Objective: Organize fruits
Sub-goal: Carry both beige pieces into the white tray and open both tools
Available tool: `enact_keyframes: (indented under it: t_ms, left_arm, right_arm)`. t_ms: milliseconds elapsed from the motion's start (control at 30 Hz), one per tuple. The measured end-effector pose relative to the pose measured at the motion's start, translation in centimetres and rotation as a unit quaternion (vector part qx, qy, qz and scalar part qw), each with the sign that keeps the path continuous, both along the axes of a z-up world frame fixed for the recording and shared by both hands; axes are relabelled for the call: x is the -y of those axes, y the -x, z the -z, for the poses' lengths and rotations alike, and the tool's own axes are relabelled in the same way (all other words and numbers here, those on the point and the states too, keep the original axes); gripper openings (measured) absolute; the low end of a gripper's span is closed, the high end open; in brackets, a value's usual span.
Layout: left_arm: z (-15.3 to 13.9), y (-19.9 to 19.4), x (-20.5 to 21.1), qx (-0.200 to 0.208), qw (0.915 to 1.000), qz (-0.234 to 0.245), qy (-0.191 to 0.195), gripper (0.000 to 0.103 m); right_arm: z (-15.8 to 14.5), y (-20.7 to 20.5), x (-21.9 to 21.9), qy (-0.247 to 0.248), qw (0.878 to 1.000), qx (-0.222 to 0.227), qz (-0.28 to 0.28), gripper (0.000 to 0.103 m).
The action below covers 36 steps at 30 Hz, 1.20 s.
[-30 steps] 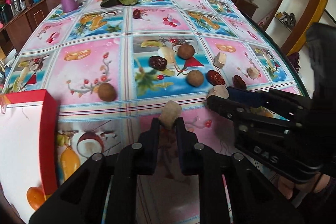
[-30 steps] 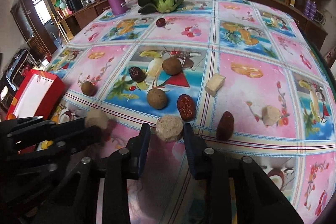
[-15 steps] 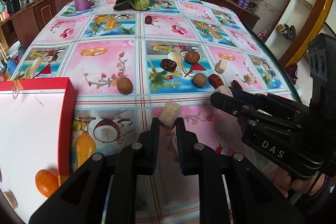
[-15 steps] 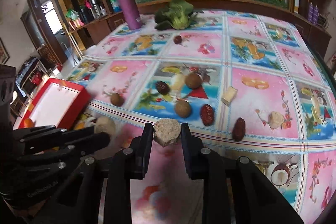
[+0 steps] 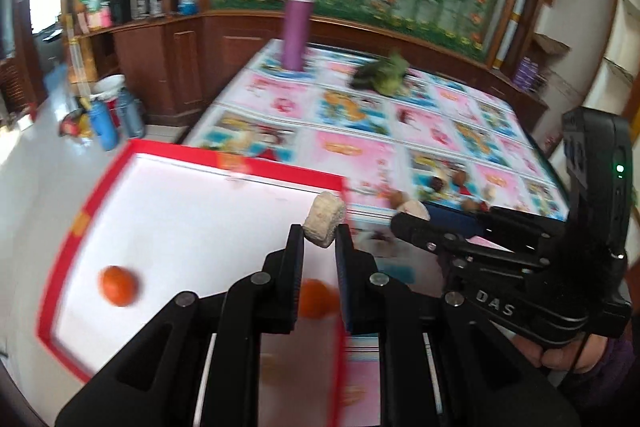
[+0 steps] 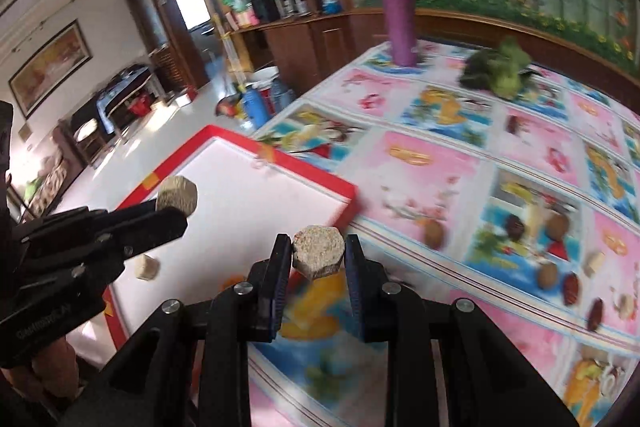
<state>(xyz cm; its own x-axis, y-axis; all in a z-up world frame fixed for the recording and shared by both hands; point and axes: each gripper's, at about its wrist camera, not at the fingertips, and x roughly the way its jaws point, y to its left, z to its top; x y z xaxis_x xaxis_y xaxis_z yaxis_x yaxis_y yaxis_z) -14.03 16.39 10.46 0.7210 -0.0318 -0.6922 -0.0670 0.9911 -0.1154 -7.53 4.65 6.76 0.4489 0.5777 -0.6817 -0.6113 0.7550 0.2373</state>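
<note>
Over the red tray [image 5: 236,167]: both grippers have swung from the scattered fruit on the desk [image 6: 460,163] to here, so drop-off looks next. Left gripper [image 5: 319,233] clenched on a beige chunk [image 5: 324,221] between its fingers; right gripper [image 6: 318,255] grips a hexagonal piece [image 6: 318,251] just short of the tray's edge.

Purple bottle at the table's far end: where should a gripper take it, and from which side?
Grip the purple bottle around its straight mid-body, coming level from the near side. It stands upright, tall and narrow, so opposite walls probably suit two fingers; the leafy greens lie apart.
</note>
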Motion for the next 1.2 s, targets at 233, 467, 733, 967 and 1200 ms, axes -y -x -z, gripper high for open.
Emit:
enact_keyframes:
  t_ms: [233,467,733,967,1200]
  left_arm:
    - [2.8,-1.7,-6.6,-0.042,0.9945,-0.093,-0.024,0.018]
    - [5.9,-3.0,-9.0,-0.093,0.9890,-0.114,-0.011,0.018]
    - [6.9,-3.6,-9.4,-0.115,0.9853,-0.124,-0.021,0.018]
    - [6.7,-3.6,-9.2,-0.131,0.9831,-0.127,-0.020,0.044]
    - [2.8,-2.2,-6.6,-0.067,0.9889,-0.124,-0.049,0.066]
  right_arm:
    - [1.7,-0.8,-7.1,0.024,0.998,-0.027,-0.045,0.026]
    - [4.1,-1.8,-10.5,0.058,0.995,-0.054,-0.059,0.026]
    - [4.5,-1.6,-11.1,0.062,0.995,-0.061,-0.055,0.026]
    - [3.3,-1.2,-9.6,0.040,0.996,-0.060,-0.052,0.028]
    - [-0.3,-0.6,-2.7,-0.018,1.000,-0.005,-0.017,0.038]
